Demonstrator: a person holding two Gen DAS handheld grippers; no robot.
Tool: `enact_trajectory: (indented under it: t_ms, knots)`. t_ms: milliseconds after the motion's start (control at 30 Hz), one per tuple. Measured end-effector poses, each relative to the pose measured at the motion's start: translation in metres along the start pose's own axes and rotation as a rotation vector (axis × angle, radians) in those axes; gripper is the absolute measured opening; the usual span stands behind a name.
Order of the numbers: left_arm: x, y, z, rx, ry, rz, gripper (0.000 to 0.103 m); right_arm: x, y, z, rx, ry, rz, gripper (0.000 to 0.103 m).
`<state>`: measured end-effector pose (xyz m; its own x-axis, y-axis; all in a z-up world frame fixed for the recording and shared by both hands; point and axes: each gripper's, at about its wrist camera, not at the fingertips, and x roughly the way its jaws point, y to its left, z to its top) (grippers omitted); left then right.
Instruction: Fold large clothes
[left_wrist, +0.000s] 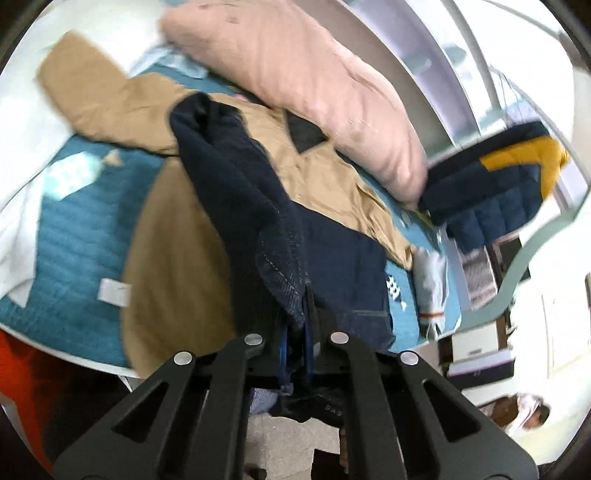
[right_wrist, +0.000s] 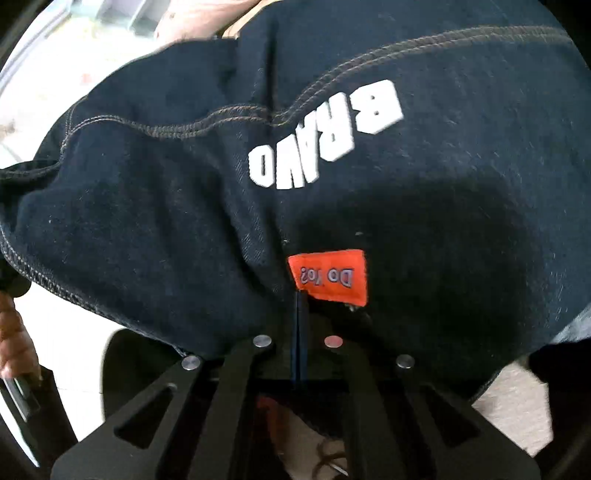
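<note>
Daylight pours in from the window (left_wrist: 491, 77) up and to the right of the left claw (left_wrist: 295, 325), blowing the glass and the white sheet (left_wrist: 22, 155) out to glare. Everything beyond that claw smears with motion, the pink pillow (left_wrist: 295, 85) most of all (edges bend hard, fisheye-style). Just ahead of the right claw (right_wrist: 301, 314), a soft dark shadow lies on the navy denim (right_wrist: 147, 192); its white lettering (right_wrist: 325, 136) is only slightly blurred.

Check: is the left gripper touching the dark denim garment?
Touching. The left wrist view shows the left gripper shut on a fold of the dark denim garment, with the cloth running straight out from between its closed fingers.
</note>
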<state>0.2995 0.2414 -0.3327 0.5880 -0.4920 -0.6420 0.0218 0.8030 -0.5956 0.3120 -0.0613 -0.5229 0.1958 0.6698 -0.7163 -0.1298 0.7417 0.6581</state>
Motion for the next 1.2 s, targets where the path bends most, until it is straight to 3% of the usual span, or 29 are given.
enact_trajectory:
  t_ms: [33, 133, 167, 200, 267, 367, 600, 767, 800, 933, 1100, 1200]
  knots:
    - [0.003, -0.010, 0.001, 0.025, 0.001, 0.007, 0.005, -0.008, 0.002, 0.001, 0.000, -0.019, 0.003, 0.006]
    - [0.012, -0.035, 0.004, 0.074, 0.016, -0.009, 0.005, -0.059, 0.028, 0.004, -0.141, -0.235, -0.040, 0.007]
    - [0.016, -0.044, 0.006, 0.092, 0.021, -0.008, 0.005, -0.082, 0.038, 0.005, -0.184, -0.316, -0.015, 0.012]
    - [0.019, -0.048, 0.007, 0.101, 0.025, -0.008, 0.005, -0.093, 0.042, 0.006, -0.205, -0.355, 0.015, 0.028]
    - [0.025, -0.057, 0.010, 0.108, 0.031, -0.013, 0.005, -0.118, 0.050, 0.006, -0.247, -0.447, 0.051, 0.039]
    - [0.035, -0.074, 0.013, 0.137, 0.047, -0.024, 0.005, -0.135, 0.049, 0.006, -0.255, -0.513, 0.009, 0.040]
    - [0.088, -0.136, 0.012, 0.243, 0.129, -0.062, 0.005, -0.139, 0.007, 0.018, -0.190, -0.451, 0.046, 0.040]
    - [0.147, -0.179, 0.006, 0.280, 0.219, -0.143, 0.005, -0.169, -0.030, 0.003, -0.081, -0.492, 0.027, 0.040]
    - [0.164, -0.188, 0.005, 0.277, 0.244, -0.171, 0.005, -0.166, -0.033, 0.015, -0.060, -0.497, 0.025, 0.040]
    - [0.220, -0.223, -0.009, 0.300, 0.330, -0.215, 0.005, -0.187, -0.064, 0.011, 0.033, -0.526, -0.010, 0.040]
    - [0.289, -0.233, -0.019, 0.220, 0.450, -0.259, 0.005, -0.197, -0.102, 0.011, 0.147, -0.526, -0.082, 0.040]
    - [0.324, -0.230, -0.028, 0.197, 0.495, -0.219, 0.005, -0.198, -0.125, 0.007, 0.227, -0.498, -0.138, 0.040]
